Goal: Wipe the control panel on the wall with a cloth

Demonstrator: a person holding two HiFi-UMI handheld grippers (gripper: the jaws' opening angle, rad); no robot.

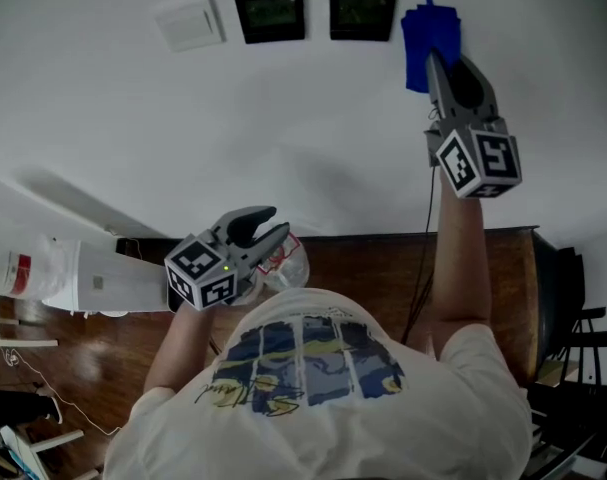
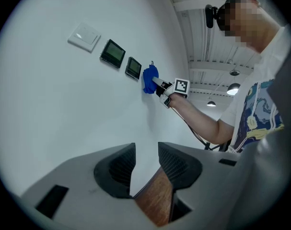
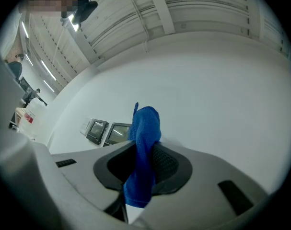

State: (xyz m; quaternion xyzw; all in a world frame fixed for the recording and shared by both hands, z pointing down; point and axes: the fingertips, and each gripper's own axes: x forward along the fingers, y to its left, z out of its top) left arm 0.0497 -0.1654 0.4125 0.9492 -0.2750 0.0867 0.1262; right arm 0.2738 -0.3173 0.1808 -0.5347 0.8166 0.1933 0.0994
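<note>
Two dark control panels point(image 1: 271, 15) point(image 1: 362, 14) are set in the white wall, with a white switch plate point(image 1: 188, 23) to their left. A blue cloth point(image 1: 430, 38) rests against the wall just right of the right-hand panel, and my right gripper point(image 1: 435, 60) is shut on it. In the right gripper view the cloth point(image 3: 144, 143) hangs between the pads, with the panels point(image 3: 117, 133) to the left of it. My left gripper point(image 1: 271, 220) is held low, far below the panels. It is open with nothing between its pads point(image 2: 179, 164).
A dark wooden ledge point(image 1: 383, 268) runs along the wall below, with a black cable point(image 1: 423, 258) hanging across it. A clear item with red print point(image 1: 288, 260) sits by the left gripper. A white unit point(image 1: 43, 268) juts in from the left; black chairs point(image 1: 573, 298) stand at right.
</note>
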